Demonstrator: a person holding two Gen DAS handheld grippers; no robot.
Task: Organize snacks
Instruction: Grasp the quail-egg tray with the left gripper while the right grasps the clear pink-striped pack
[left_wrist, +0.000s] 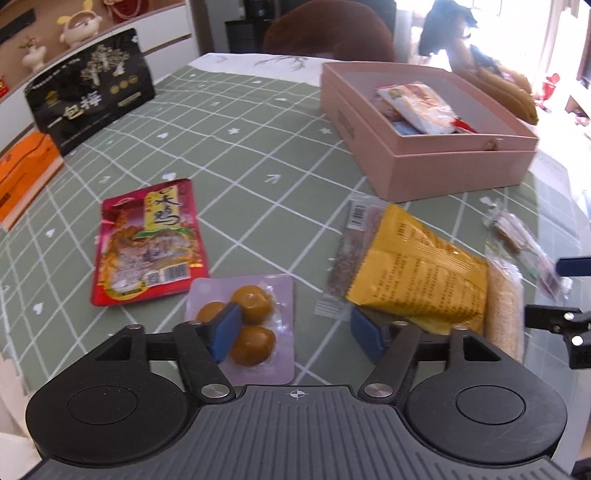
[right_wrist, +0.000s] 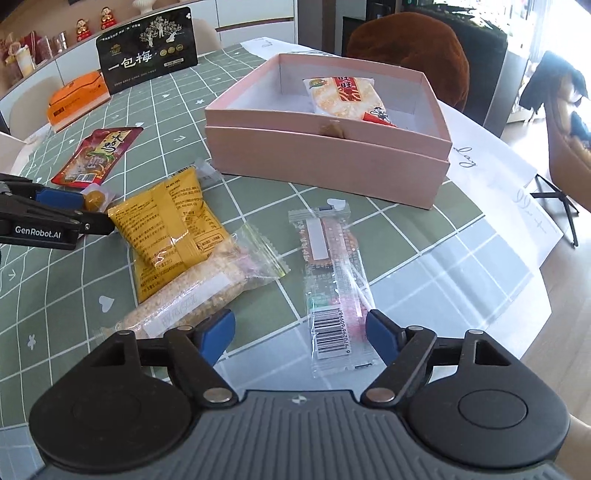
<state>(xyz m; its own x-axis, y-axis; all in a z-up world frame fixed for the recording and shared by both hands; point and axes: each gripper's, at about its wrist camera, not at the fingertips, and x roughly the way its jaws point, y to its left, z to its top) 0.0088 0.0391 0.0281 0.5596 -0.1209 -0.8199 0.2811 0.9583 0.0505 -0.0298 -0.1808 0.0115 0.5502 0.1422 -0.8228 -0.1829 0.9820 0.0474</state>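
A pink box (left_wrist: 443, 166) (right_wrist: 325, 155) holds a rice cracker pack (right_wrist: 343, 98) (left_wrist: 421, 107). My left gripper (left_wrist: 295, 332) is open, low over a clear pack of brown eggs (left_wrist: 255, 325), its left pad over the pack. A red pouch (left_wrist: 147, 240) (right_wrist: 96, 155), a yellow bag (left_wrist: 417, 273) (right_wrist: 173, 229), a grain bar (left_wrist: 347, 251) and a sesame bar (right_wrist: 192, 302) lie near. My right gripper (right_wrist: 301, 334) is open, its jaws either side of the near end of a clear wrapped bar (right_wrist: 332, 291). The left gripper also shows in the right wrist view (right_wrist: 55, 214).
A black plum bag (left_wrist: 92, 92) (right_wrist: 147, 48) and an orange box (left_wrist: 22, 177) (right_wrist: 74, 99) stand at the far left of the green checked tablecloth (left_wrist: 240, 147). A brown chair (right_wrist: 406, 48) stands beyond the table. White paper (right_wrist: 498, 158) lies to the right of the box.
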